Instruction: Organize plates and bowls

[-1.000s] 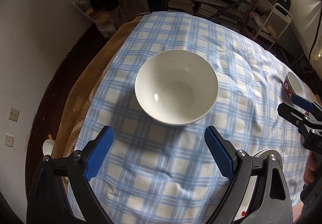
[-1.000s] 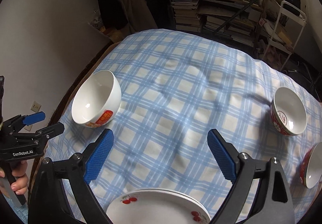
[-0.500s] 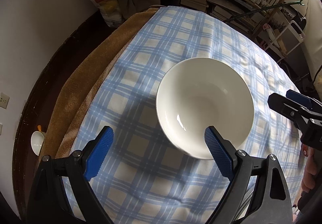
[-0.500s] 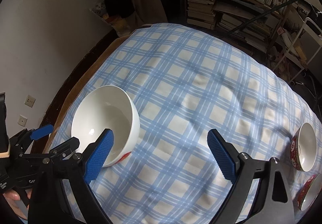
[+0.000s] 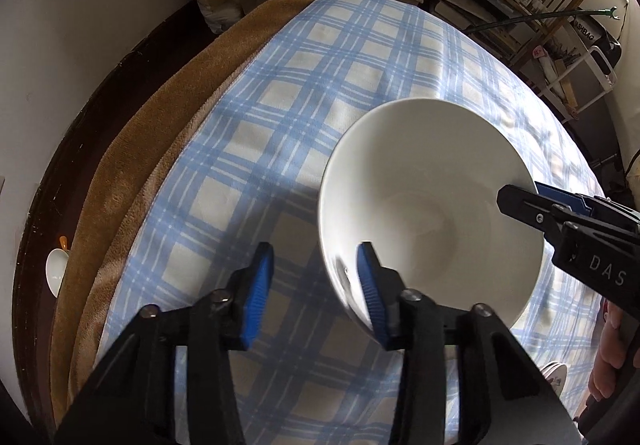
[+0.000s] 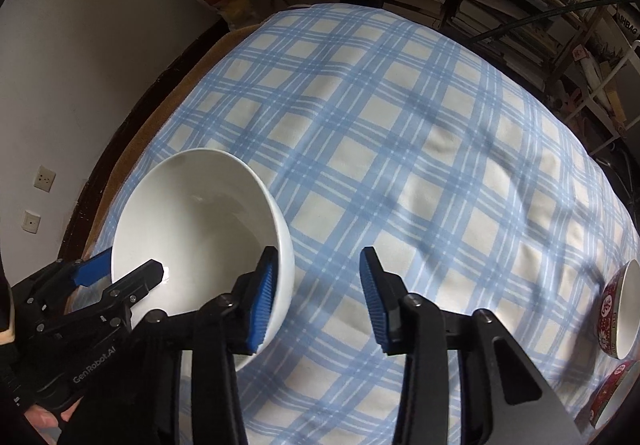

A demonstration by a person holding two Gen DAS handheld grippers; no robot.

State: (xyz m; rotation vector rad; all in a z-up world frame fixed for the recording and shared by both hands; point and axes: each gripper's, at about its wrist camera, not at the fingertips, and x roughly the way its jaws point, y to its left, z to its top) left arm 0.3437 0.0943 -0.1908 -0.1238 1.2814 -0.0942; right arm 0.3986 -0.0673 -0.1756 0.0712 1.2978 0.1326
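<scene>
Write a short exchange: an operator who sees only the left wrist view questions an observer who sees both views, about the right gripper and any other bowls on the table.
Operator: I see the right gripper side-on at the far rim of the white bowl. Is it shut on the bowl?
Observer: No. The right wrist view shows a clear gap. One pad is at the bowl's wall and the other hangs over the checked cloth.
Operator: Are there any other bowls?
Observer: Yes. Two red-patterned bowls sit at the cloth's right edge, one nearer the camera than the other.
</scene>
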